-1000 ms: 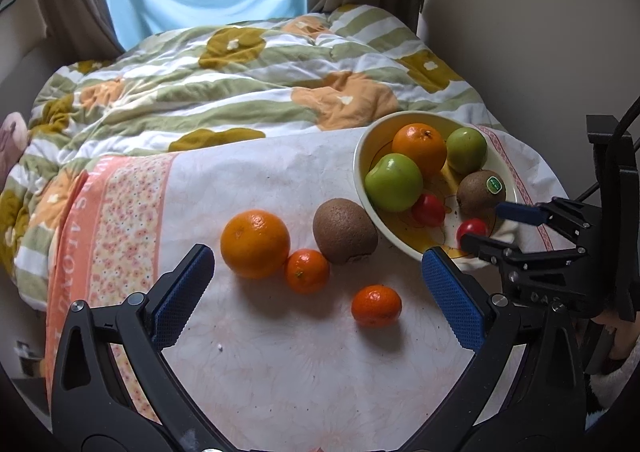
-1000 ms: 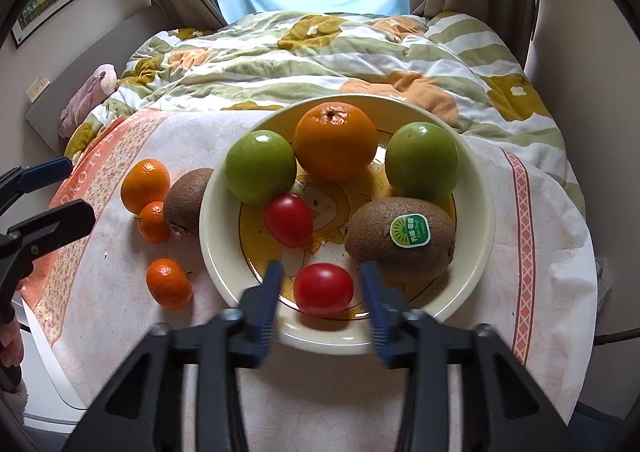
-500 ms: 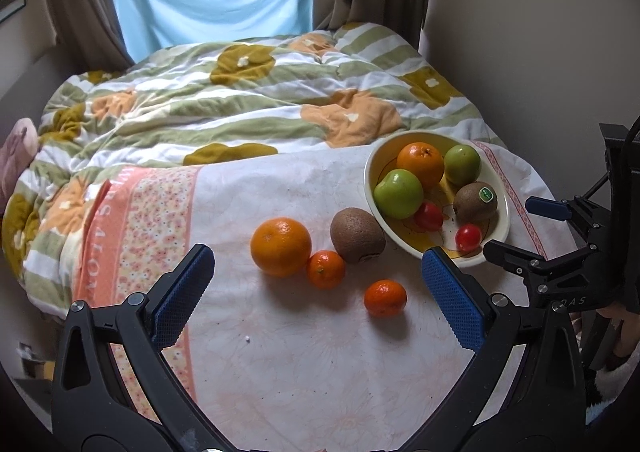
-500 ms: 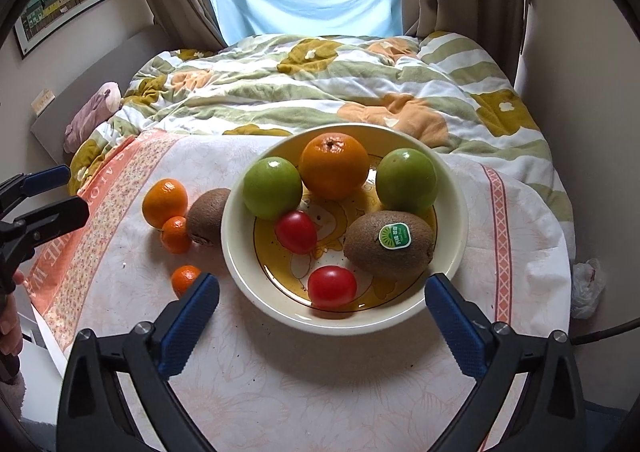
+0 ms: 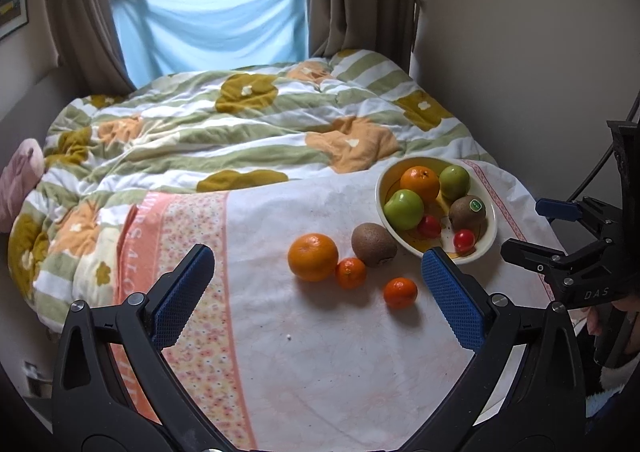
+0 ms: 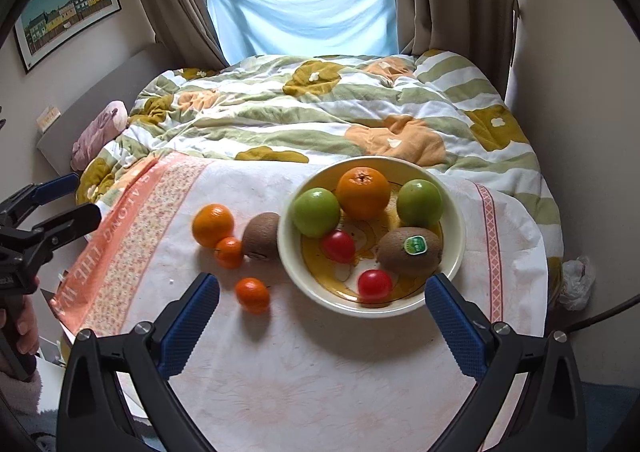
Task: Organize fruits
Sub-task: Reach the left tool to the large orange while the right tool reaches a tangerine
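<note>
A cream bowl [image 6: 454,236] [image 5: 490,240] on the cloth-covered table holds an orange [image 6: 363,192], two green apples [image 6: 316,212], a stickered kiwi [image 6: 410,252] and two red tomatoes [image 6: 375,285]. Left of the bowl on the cloth lie a large orange [image 6: 213,225] [image 5: 313,257], a kiwi [image 6: 262,236] [image 5: 373,244] and two small mandarins [image 6: 252,295] [image 5: 400,293]. My left gripper [image 5: 316,300] is open and empty, held back above the table's near side. My right gripper [image 6: 322,326] is open and empty, in front of the bowl.
The table cloth [image 5: 320,372] is white with a pink flowered band at the left. A bed with a green and orange quilt [image 5: 240,132] lies behind the table. A wall stands to the right. A window with a blue sheet [image 6: 304,12] is at the back.
My right gripper opened off the near tomato and pulled back from the bowl. Both grippers drew back and up, so the fruit looks smaller.
</note>
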